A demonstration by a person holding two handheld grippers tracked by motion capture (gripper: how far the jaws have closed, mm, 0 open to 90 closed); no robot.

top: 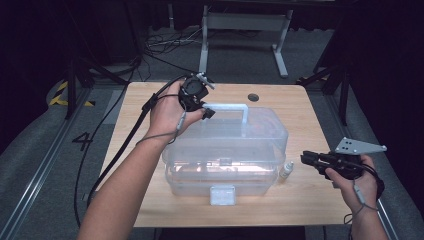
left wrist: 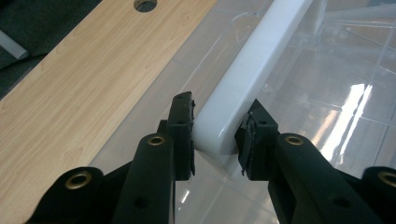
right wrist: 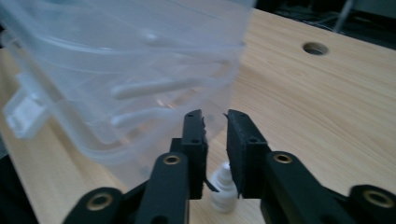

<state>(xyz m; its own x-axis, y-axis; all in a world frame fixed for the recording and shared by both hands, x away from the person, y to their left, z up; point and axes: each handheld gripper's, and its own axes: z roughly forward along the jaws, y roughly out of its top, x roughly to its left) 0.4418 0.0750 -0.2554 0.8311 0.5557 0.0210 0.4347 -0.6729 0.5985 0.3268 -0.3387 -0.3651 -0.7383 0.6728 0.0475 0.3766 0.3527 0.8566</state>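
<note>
Clear plastic storage box [top: 225,155] in the middle of a wooden table [top: 150,100], lid on, white latch [top: 222,195] facing the near edge. Left gripper [top: 205,107] clenched on the left end of the box's white carry handle [top: 227,106], pads [left wrist: 184,122] pressing both sides of the bar. Small white bottle [top: 286,170] upright just beside the box's right end. Right gripper [top: 306,158] near that bottle, jaws narrowly apart with nothing between them.
</note>
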